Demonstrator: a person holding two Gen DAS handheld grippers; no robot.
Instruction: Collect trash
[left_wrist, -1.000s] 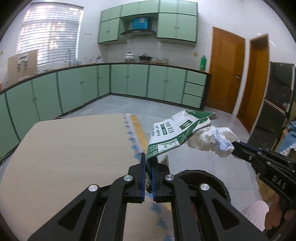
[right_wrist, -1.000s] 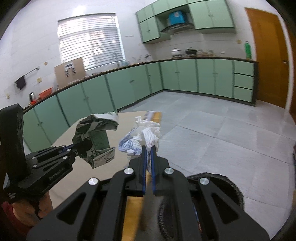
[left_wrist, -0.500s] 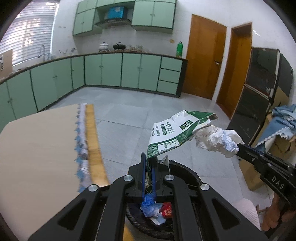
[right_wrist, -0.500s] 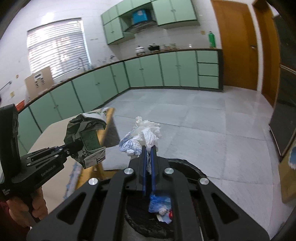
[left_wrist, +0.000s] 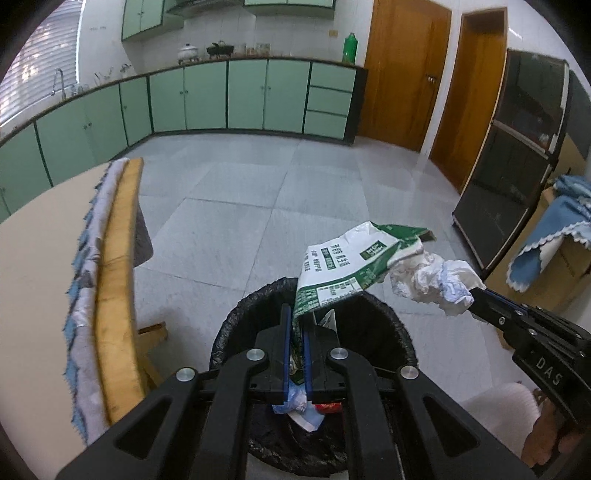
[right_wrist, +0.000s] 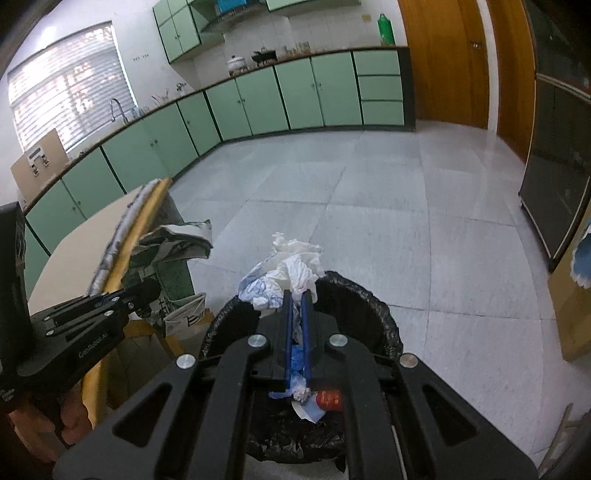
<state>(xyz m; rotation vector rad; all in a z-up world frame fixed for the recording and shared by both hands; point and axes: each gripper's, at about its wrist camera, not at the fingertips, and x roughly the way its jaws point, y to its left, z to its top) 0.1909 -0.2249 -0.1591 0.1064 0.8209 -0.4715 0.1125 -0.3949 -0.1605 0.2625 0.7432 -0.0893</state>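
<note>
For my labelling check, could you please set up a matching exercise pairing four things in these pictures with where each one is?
Things:
1. green and white wrapper
2. crumpled white paper
3. black-lined bin
4. green bottle

Places:
A. on the far counter, beside the wooden door
B. clamped in the left gripper
C. on the floor, under both grippers, by the table edge
D. between the fingers of the right gripper, whose jaws are opening

Pairs: 1-B, 2-D, 3-C, 4-A

Green cabinets (left_wrist: 243, 96), grey tiled floor (left_wrist: 258, 206)
</note>
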